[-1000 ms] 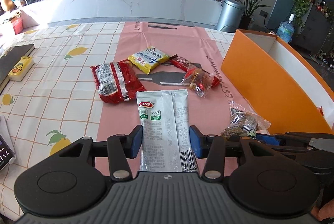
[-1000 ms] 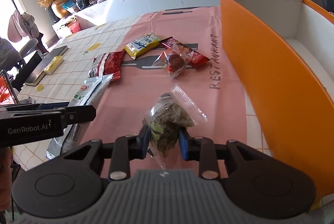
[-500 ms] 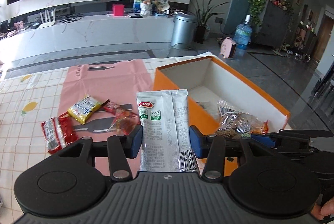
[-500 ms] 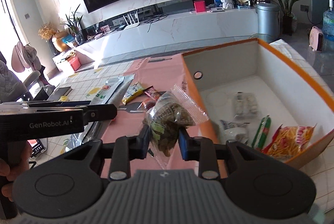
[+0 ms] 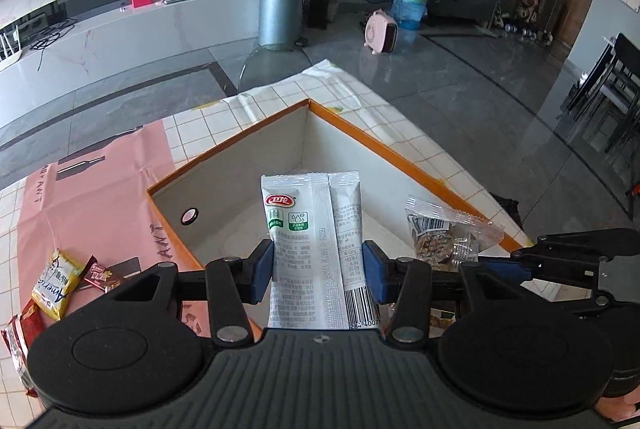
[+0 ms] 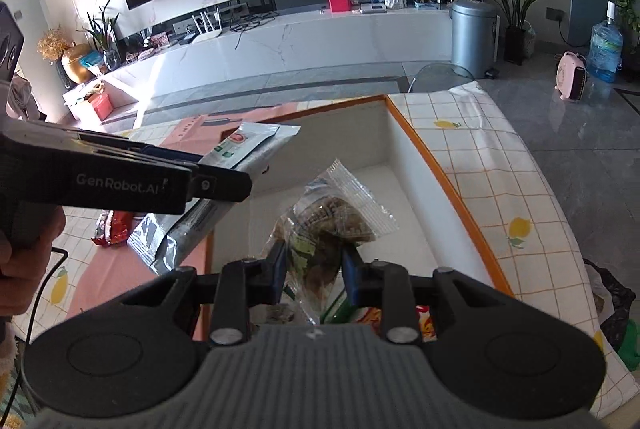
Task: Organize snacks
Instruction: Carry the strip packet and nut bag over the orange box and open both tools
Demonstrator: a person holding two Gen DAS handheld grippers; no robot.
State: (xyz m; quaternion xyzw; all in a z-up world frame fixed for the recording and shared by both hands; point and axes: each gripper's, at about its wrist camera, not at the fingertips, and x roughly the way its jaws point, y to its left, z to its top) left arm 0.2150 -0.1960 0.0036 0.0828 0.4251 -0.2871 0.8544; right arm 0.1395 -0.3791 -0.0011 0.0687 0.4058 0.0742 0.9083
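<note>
My left gripper (image 5: 318, 271) is pinched tight on a tall white packet (image 5: 314, 249). The packet has a red logo at the top and a barcode at the bottom. I hold it up over the orange box (image 5: 224, 149). My right gripper (image 6: 314, 269) is squeezed shut on a clear bag of brown snack (image 6: 332, 225), also above the box. The side of my left tool says "GenRobot.AI". On the pink mat (image 5: 100, 189) I can read "ANT". A yellow packet (image 5: 54, 283) there starts with "Ameri". A small red packet (image 5: 100, 275) lies touching it.
</note>
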